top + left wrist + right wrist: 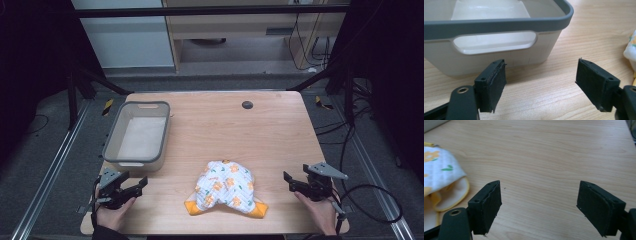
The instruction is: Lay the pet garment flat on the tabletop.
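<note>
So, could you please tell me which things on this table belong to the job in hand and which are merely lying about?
Belonging to the job:
- patterned cloth, crumpled between the grippers
- left gripper, open
- right gripper, open
- probably the grey bin, empty, beside the left gripper

Lying about:
- dark round cap set in the table
- cables on the floor

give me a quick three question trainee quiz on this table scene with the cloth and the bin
1. True or false: the left tongs are shut on the patterned cloth.
2. What does the grey-rimmed bin hold? A) the cloth B) a bottle C) nothing visible
3. Fill in: the cloth lies on the wooden table between the left tongs and the ____ tongs.

Key: 1 false, both tongs are open and apart from the cloth; 2 C; 3 right.
</note>
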Motion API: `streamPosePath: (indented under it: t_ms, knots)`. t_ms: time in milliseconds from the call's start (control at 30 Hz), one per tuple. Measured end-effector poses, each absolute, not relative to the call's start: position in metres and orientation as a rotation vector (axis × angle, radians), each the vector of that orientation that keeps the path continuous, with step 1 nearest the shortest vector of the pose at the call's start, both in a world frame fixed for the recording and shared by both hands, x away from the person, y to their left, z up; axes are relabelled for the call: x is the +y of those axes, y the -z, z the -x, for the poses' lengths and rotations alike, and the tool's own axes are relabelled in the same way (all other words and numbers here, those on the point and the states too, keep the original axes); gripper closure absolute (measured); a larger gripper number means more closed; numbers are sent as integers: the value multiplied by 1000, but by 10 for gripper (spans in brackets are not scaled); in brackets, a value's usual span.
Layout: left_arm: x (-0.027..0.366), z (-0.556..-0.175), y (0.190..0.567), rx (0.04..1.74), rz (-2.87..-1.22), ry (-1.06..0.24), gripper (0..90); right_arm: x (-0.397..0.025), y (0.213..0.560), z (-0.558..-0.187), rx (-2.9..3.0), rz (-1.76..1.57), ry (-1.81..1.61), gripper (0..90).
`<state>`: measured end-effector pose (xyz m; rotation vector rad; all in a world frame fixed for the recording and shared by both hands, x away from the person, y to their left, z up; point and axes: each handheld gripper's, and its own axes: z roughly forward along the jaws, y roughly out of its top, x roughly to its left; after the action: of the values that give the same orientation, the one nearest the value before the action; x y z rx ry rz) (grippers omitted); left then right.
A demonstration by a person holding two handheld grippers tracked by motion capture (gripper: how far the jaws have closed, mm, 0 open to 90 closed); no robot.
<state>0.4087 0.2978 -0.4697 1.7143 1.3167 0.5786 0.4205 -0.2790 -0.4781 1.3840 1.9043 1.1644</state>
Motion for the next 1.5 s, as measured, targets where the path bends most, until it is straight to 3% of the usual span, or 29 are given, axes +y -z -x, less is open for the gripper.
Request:
streamPosePath:
  t_ms: [433,933,1500]
  knots:
    - [287,-401,456,1236,-1730,-573,240,-268,461,-414,1958,-1312,-1218,237]
    - [274,-414,421,1136,-1732,-609,257,-248,417,-436,1968,-1233,-1345,258]
    - [214,-442,399,997,-1808,-538,299,-215,401,-455,2062,-1128,-1348,315]
